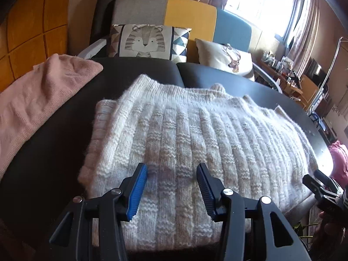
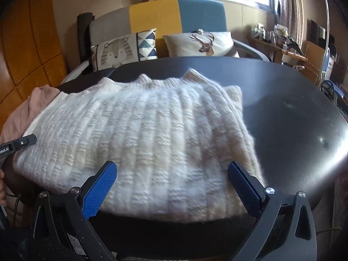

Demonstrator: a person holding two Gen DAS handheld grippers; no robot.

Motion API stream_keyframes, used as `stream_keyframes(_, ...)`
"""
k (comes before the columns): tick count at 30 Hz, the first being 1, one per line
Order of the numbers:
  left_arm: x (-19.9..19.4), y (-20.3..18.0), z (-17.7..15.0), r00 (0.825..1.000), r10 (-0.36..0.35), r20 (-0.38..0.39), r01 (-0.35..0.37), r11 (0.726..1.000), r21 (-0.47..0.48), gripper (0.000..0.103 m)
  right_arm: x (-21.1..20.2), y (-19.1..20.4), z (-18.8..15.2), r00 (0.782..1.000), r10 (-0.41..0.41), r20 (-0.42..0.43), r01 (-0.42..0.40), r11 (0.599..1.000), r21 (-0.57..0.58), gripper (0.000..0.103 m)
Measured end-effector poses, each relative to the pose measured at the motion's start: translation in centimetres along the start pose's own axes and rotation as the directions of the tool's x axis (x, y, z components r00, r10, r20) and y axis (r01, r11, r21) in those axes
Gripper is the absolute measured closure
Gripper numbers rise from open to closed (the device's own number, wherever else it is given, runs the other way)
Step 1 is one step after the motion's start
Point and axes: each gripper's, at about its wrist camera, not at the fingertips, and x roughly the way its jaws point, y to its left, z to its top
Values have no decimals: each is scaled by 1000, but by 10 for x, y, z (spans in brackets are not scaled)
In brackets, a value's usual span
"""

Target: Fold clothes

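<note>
White wool lies just ahead of both my grippers: the sweater [image 1: 191,139] rests on the black table [image 2: 293,113], long side running across my view. My left gripper [image 1: 171,187] and right gripper [image 2: 171,187] hang spread over its near hem, holding nothing. Beyond the sweater's left edge sits a pink garment [image 1: 41,95].

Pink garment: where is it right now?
The pink garment lies at the left of the dark table, beside the white sweater. In the right wrist view its far end peeks out past the sweater's left edge.
</note>
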Motion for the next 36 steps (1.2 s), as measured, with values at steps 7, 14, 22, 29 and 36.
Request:
stream_keyframes(7,4,-5,-2,999,34,-11,-34,999,35,54,5,0,-6,1000,-7,-17,6,999,-41,0)
stream_keyframes(14,-4,-3,22,1000,23,15,-23,1000,14,54,-11,-8,43,997,-15,82,17,1000,-20,0)
stream_keyframes(22,32,11,49,996,81,-19,-82,997,-8,54,50,-25,85,999,-16,-35,17,999,41,0)
stream_keyframes(29,46,14,46,996,87,10,-87,996,20,51,72,-34,67,996,20,-91,-13,997,73,0)
stream_keyframes(36,44,24,40,999,36,36,-35,999,-18,48,71,-34,63,998,14,-68,-9,998,63,0)
